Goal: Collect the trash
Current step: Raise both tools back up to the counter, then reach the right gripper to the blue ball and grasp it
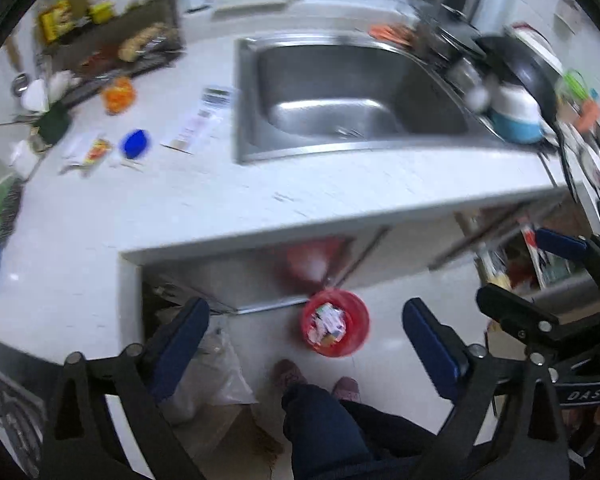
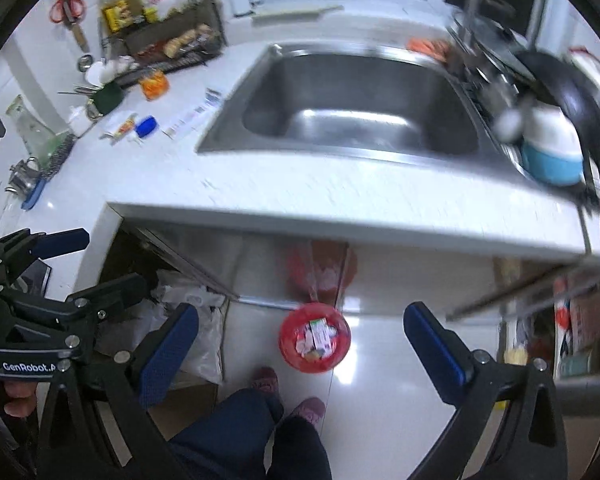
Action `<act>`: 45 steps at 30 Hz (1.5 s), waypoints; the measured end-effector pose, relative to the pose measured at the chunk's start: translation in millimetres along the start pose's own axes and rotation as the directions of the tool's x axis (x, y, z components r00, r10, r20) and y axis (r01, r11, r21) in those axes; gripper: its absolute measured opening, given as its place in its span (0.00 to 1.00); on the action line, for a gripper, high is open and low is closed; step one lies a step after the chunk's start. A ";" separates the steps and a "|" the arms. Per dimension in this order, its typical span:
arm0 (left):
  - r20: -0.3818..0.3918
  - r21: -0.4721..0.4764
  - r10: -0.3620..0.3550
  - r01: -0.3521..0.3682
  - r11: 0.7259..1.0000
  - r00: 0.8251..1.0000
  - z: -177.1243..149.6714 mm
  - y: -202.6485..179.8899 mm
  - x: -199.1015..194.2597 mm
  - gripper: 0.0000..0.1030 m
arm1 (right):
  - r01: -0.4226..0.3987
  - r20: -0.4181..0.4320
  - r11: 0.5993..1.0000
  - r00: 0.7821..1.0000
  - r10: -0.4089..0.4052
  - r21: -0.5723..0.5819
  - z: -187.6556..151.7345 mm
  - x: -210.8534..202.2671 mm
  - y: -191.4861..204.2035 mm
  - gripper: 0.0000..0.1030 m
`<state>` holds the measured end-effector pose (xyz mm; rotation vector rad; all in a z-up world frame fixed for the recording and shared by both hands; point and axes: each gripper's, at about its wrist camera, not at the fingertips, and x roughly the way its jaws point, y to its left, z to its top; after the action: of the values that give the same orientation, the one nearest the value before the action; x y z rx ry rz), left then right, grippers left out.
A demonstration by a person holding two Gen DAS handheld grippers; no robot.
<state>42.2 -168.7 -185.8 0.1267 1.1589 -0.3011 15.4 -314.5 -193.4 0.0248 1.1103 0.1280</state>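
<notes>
We hold the left gripper [image 1: 304,332] and right gripper [image 2: 300,340] above the red bin [image 1: 336,322], jaws spread wide and empty, likely because a piece has been dropped in. The bin stands on the floor [image 1: 396,320] below the table [image 1: 340,188], full of crumpled wrappers [image 2: 316,338].
</notes>
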 end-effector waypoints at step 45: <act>-0.250 -0.386 0.101 -0.195 0.902 0.963 95.2 351.0 116.9 0.99 | -0.233 -0.292 0.862 0.951 0.104 -0.450 251.8 224.1 244.4 0.81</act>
<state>273.7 122.0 -274.5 -0.1226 1.4056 0.0999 316.7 -35.0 -260.7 -0.3513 1.3111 0.5805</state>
